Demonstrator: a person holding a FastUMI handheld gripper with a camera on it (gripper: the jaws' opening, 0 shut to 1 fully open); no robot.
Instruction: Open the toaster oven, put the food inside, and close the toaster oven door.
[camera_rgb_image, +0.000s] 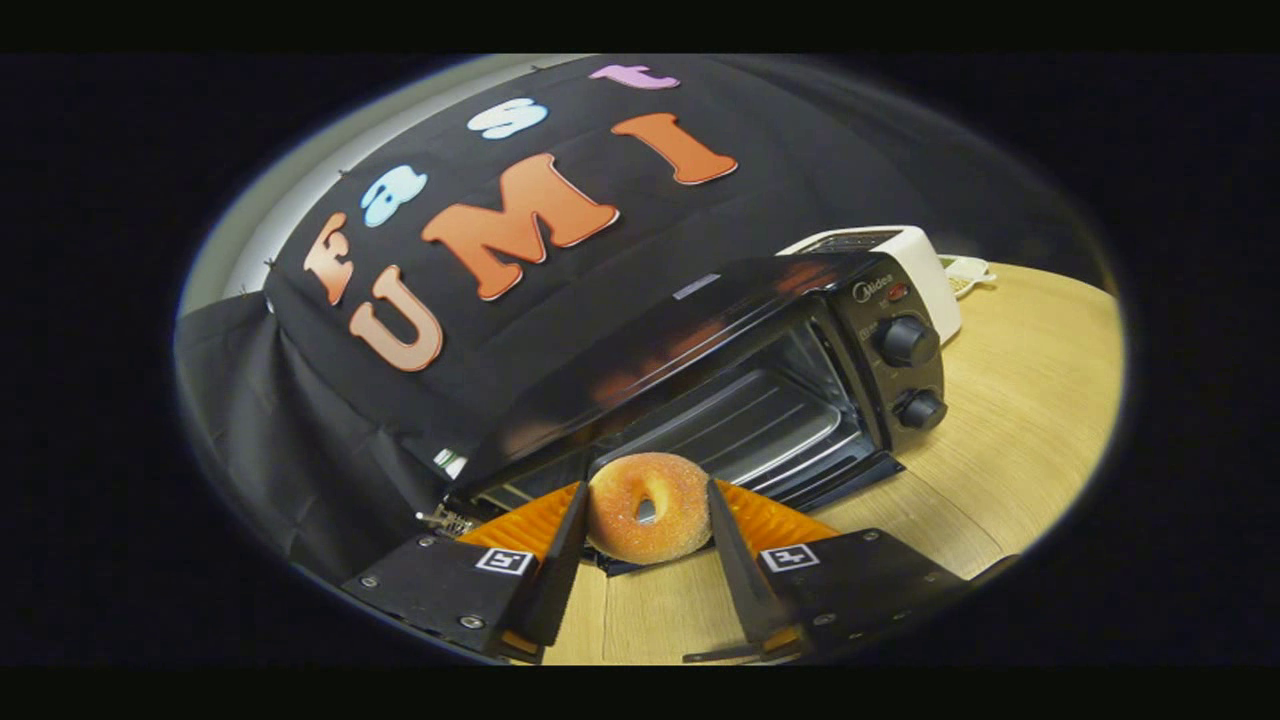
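Fingers (646, 520) pinch the donut (648, 508) (toaster oven (720, 390) open beyond).

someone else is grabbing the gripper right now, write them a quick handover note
Gripper: shut on the sugared donut, one finger pressing each side, donut held on edge.
Toaster oven: on the wooden table, door already dropped open, wire rack bare. The donut sits just in front of the opening, above the open door.
White toaster stands behind the oven.
Done: door opened, donut picked up.
Left: set the donut on the rack, release, back out, close the door.
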